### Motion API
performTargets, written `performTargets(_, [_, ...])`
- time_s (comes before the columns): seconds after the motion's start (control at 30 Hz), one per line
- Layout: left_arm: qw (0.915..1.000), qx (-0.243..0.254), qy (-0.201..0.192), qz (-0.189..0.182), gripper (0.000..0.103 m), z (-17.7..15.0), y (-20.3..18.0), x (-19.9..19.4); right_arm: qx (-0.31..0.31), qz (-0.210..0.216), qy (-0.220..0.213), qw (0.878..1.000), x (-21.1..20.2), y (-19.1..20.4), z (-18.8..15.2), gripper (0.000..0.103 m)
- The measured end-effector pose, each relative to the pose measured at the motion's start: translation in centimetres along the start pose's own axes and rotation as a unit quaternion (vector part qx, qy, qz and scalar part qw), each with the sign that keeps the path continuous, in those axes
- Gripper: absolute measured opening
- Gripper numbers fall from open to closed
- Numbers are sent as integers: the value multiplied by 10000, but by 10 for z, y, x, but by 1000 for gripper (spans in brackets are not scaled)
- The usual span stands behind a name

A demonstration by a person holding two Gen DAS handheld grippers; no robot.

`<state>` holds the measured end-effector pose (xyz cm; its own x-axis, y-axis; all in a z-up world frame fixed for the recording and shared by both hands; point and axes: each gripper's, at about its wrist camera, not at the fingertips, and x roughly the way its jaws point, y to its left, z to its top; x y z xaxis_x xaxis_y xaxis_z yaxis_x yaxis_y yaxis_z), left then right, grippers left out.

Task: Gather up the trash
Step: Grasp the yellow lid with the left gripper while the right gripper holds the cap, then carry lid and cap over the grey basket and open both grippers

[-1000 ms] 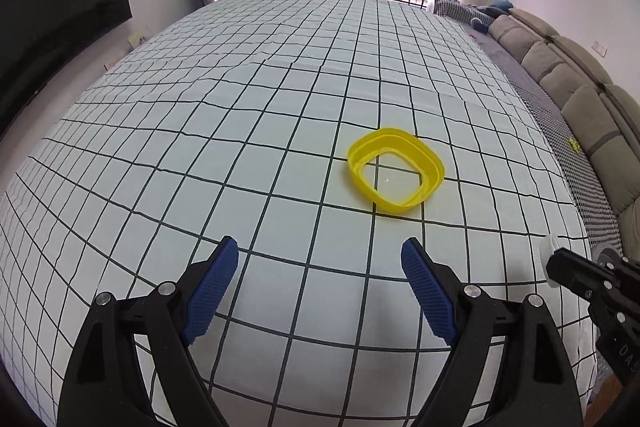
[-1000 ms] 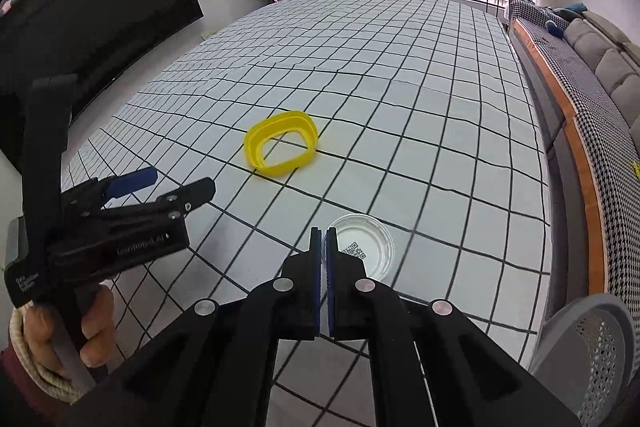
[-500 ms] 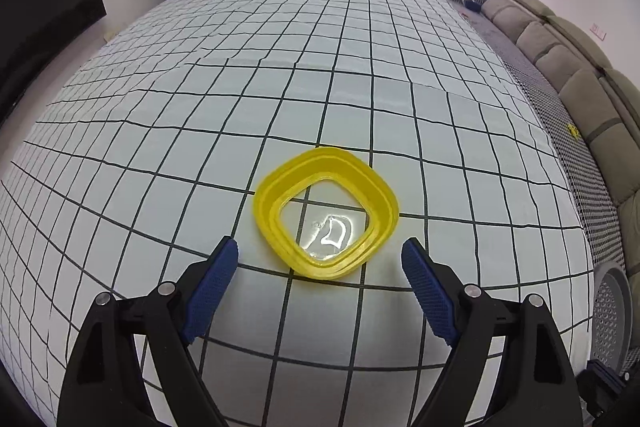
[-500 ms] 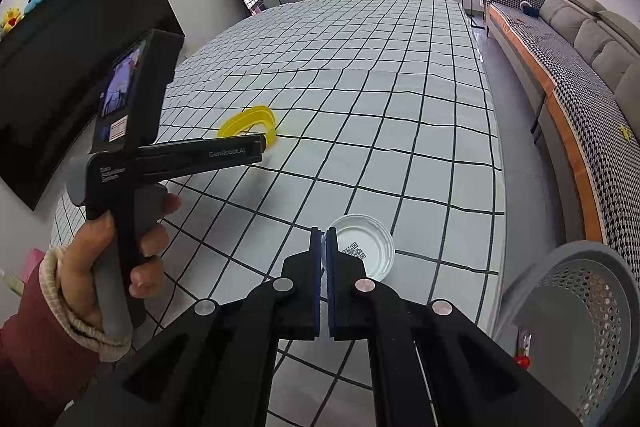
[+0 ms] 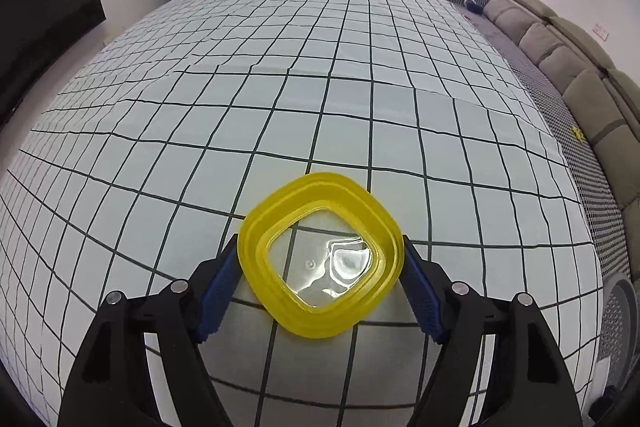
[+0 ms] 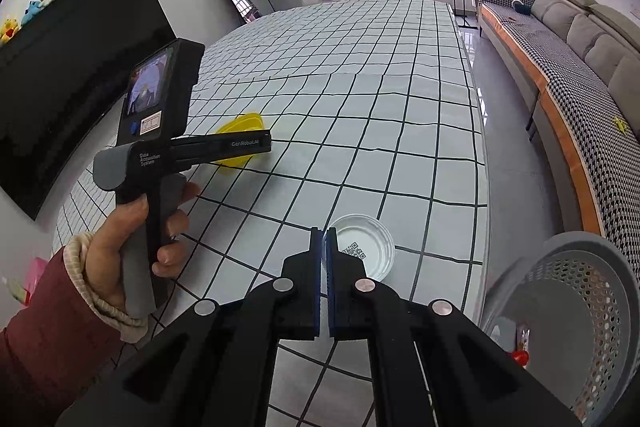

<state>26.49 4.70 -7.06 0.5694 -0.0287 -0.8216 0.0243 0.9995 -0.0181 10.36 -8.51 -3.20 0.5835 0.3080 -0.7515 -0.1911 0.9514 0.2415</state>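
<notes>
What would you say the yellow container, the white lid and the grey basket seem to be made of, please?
Yellow container: translucent glossy plastic, likely; the grid shows through its clear base, with glare.
White lid: thin plastic, probably; moulded rings, slight sheen.
Grey basket: matte moulded plastic, it seems; regular round holes in its wall.

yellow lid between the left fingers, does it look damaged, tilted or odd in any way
Nothing stands out. The yellow lid looks whole, with no crack showing, and seems to lie flat on the checked tablecloth. The left gripper straddles it, jaws just closing in, though whether the fingers press it yet is unclear.
</notes>
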Motion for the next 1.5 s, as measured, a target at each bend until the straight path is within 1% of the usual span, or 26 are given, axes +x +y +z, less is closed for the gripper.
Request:
performTargets(0.13, [9997, 160, -163, -111, 73, -16, -13, -31, 96, -60, -78, 9999, -10, -10, -4, 2])
performTargets(0.27, [9981, 360, -417, -277, 73, -32, -36, -70, 255, -173, -149, 9994, -26, -27, -13, 2])
performTargets(0.33, [9969, 493, -519, -322, 73, -42, -52, -88, 330, -271, -171, 9989, -36, -36, -21, 2])
performTargets(0.47, [9937, 739, -647, -538, 73, -64, -89, -117, 484, -507, -202, 9973, -57, -60, -41, 2])
performTargets(0.6, [9896, 1029, -686, -728, 73, -89, -130, -136, 683, -753, -215, 9946, -76, -86, -62, 2])
performTargets(0.77, [9826, 1401, -553, -1086, 73, -121, -183, -147, 998, -964, -198, 9901, -95, -123, -90, 2])
performTargets(0.9, [9781, 1571, -408, -1304, 74, -136, -216, -144, 1203, -1114, -120, 9864, -104, -149, -110, 2])
performTargets(0.97, [9768, 1624, -297, -1364, 74, -141, -228, -139, 1249, -1206, -83, 9848, -106, -161, -117, 2])
performTargets(1.1, [9741, 1758, -192, -1409, 75, -149, -255, -133, 1378, -1230, -96, 9828, -110, -176, -124, 2])
performTargets(1.23, [9723, 1855, -142, -1415, 77, -154, -265, -128, 1512, -1226, -154, 9807, -115, -190, -131, 3])
performTargets(1.27, [9722, 1860, -121, -1417, 77, -155, -267, -126, 1541, -1224, -182, 9803, -116, -194, -132, 4])
performTargets(1.3, [9722, 1863, -95, -1418, 77, -156, -269, -126, 1564, -1220, -217, 9799, -118, -197, -133, 13])
performTargets(1.37, [9722, 1869, -62, -1412, 78, -159, -271, -126, 1606, -1275, -274, 9784, -122, -202, -135, 26])
performTargets(1.5, [9724, 1879, -56, -1381, 81, -163, -268, -126, 1686, -1305, -328, 9765, -126, -206, -140, 27])
